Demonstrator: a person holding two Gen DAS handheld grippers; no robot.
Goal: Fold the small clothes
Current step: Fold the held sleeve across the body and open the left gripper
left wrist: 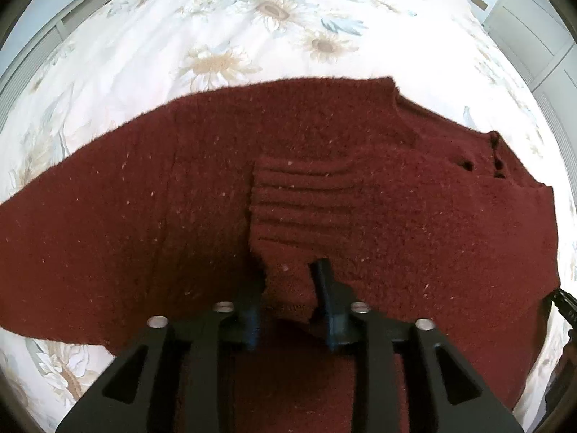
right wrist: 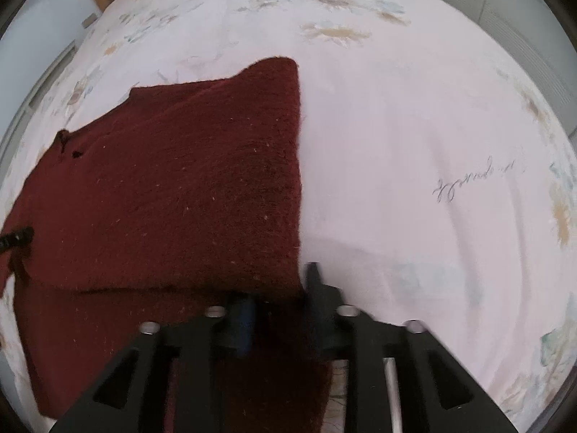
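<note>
Spread beneath us is a bed [left wrist: 223, 36] under a pale cover printed with sunflowers, with white cabinet fronts [left wrist: 533, 29] beyond its far corner. On the bed lies a dark red knitted sweater [left wrist: 144, 198], which fills most of our left view; in the right view its straight folded edge runs up the middle, with bare cover to the right of it. A sleeve with a ribbed cuff [left wrist: 299, 205] is folded across the body of the sweater, and near the collar we see a few small holes [left wrist: 483, 166].

Our left gripper [left wrist: 288, 285] points steeply down with its fingers [left wrist: 322, 278] partly open around the near end of the sleeve: the knit sits between them, but we cannot tell whether they press on it. Our right gripper [right wrist: 277, 288] also points down, fingers [right wrist: 313, 278] partly open, straddling the sweater's near right corner; whether they hold it we cannot tell either.
</note>
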